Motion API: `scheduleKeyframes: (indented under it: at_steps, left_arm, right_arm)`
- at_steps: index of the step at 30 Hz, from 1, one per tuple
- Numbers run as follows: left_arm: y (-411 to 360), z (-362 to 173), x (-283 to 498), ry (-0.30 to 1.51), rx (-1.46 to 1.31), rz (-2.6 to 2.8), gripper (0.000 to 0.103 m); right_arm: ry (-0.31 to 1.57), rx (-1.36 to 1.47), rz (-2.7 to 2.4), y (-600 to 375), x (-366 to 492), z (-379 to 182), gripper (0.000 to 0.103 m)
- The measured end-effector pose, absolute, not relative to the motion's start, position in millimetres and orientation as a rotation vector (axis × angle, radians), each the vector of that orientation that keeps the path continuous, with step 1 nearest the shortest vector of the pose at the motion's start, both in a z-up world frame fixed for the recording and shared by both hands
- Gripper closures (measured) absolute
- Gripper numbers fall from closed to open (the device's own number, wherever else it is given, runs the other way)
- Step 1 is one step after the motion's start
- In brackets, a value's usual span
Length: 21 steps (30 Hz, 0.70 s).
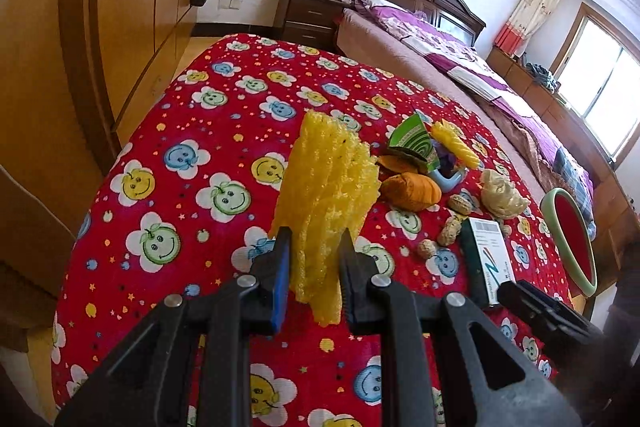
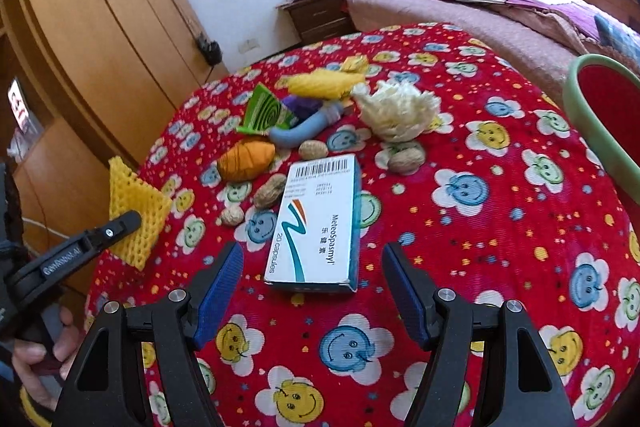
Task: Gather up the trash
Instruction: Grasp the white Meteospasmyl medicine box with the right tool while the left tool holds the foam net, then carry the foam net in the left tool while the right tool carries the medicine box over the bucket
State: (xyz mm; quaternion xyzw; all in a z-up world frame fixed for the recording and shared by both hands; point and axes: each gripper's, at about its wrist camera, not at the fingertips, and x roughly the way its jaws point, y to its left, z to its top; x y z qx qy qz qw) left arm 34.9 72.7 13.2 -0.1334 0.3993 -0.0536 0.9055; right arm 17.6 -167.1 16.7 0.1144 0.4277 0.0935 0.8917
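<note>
Yellow foam net (image 1: 324, 211) is pinched in left tongs (image 1: 314, 263). Right tongs (image 2: 312, 291) are held wide, empty, over medicine box (image 2: 320, 223). Most trash is left on desk (image 2: 500, 227).

Landmark: medicine box (image 2: 320, 223), lying flat on the table (image 2: 500, 247), near the front edge. Right gripper (image 2: 312, 269) just before the box, jaws apart, nothing between. Left of the box, off the table edge: left gripper (image 2: 128, 221) closed on a foam net (image 2: 136, 211) held up in the air. Peanuts (image 2: 270, 191) touching or just beside the box's left side; walnut (image 2: 406, 161) just behind its far right corner. Further behind: wrapped bundle (image 2: 246, 161), torn carton piece (image 2: 264, 111), crumpled paper wad (image 2: 396, 111). Basin (image 2: 576, 107) well to the right, at the table edge. Bed (image 2: 460, 7) far behind the box.
</note>
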Motion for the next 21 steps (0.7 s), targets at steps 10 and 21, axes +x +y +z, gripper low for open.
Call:
scheduleKeyframes:
  at_steps: [10, 21]
  left_arm:
    - [75, 6, 36, 0.837, -0.291, -0.119, 0.082]
    - [69, 8, 34, 0.832, -0.284, -0.138, 0.082]
  right_arm:
    - [0.877, 0.126, 0.159, -155, 20, 5, 0.03]
    - [0.851, 0.116, 0.128, -160, 16, 6, 0.051]
